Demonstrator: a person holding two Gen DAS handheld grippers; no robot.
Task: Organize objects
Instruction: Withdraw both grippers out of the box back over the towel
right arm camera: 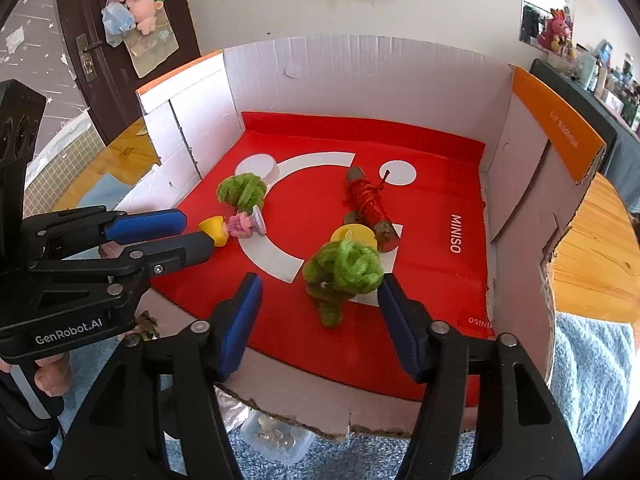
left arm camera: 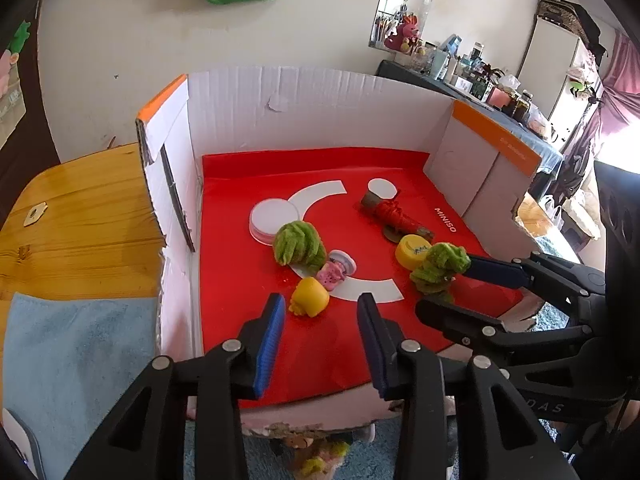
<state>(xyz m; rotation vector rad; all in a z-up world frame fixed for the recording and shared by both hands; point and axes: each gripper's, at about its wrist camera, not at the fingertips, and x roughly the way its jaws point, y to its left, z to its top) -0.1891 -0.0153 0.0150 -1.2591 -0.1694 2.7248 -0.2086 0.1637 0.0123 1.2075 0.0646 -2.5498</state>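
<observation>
Green yarn bundle [right arm camera: 346, 266] lies on red mat [right arm camera: 432, 216] between right gripper [right arm camera: 320, 320] jaws, pads apart, no squeeze. Yellow cup [right arm camera: 354, 236] touches it at 12 o'clock; red-wrapped stick [right arm camera: 370, 204] beyond. Left gripper [left arm camera: 322, 340] jaws apart, empty, yellow toy [left arm camera: 310, 301] just ahead. Second green bundle [left arm camera: 299, 242], pink figure [left arm camera: 334, 272], white lid [left arm camera: 274, 216] at 11 o'clock. White cardboard box [left arm camera: 320, 104] surrounds all.
</observation>
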